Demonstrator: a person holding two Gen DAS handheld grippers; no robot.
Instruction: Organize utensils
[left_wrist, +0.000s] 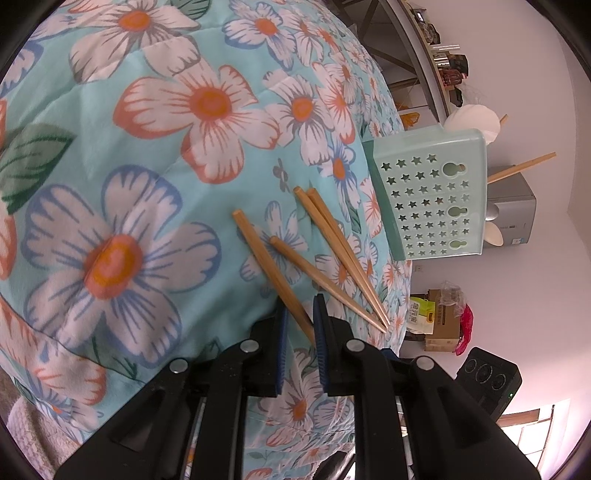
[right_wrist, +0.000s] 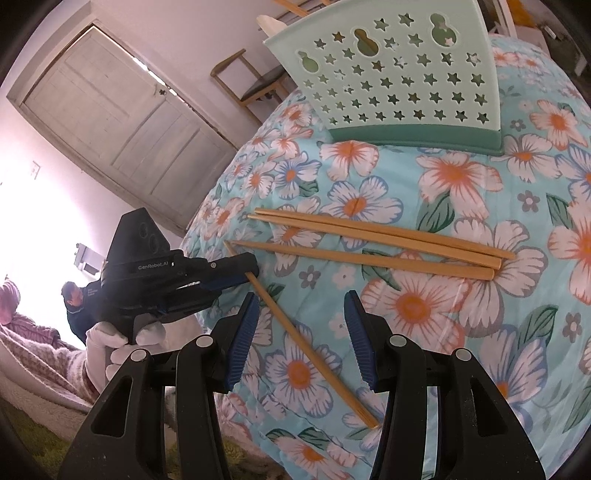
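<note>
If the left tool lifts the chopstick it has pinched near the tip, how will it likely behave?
The chopstick looks like stiff wood, so it should not bend. Pinched near one end by the left tool, its long free end will probably droop or pivot. Its squared butt makes rolling on the floral quilt unlikely.

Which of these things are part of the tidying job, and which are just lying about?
Part of the job:
- held chopstick, pinched in the left claw
- three loose chopsticks
- green holder
- right claw, open, empty

Just lying about:
- flowered quilt
- chair
- cardboard box
- door
</note>
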